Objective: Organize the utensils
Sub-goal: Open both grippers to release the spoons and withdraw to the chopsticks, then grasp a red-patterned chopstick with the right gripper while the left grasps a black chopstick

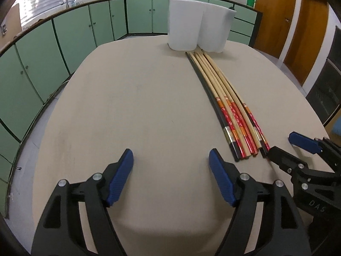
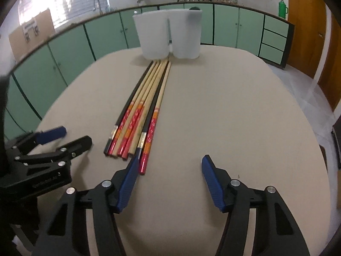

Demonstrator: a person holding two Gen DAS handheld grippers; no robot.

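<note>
Chopsticks [image 2: 140, 115] lie bundled on table [image 2: 234, 106], tips touching white holder [image 2: 168, 36], likely destination. Right gripper [image 2: 168, 179] jaws wide open, empty, at bundle's near ends, probably lining up pick. Left gripper [image 1: 170, 177] open, idle beside bundle.

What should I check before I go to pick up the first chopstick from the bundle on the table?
1. Right hand-held gripper open: ok.
2. Left hand-held gripper open and holding nothing: ok.
3. Chopsticks lying flat on the table, handle ends toward you: ok.
4. One chopstick separated enough to grab alone: not ok, they lie packed side by side; only the rightmost sticks out nearer.
5. White holder upright at the far tips: ok.
6. Room inside the holder: cannot tell, though something dark shows at its rim.
</note>
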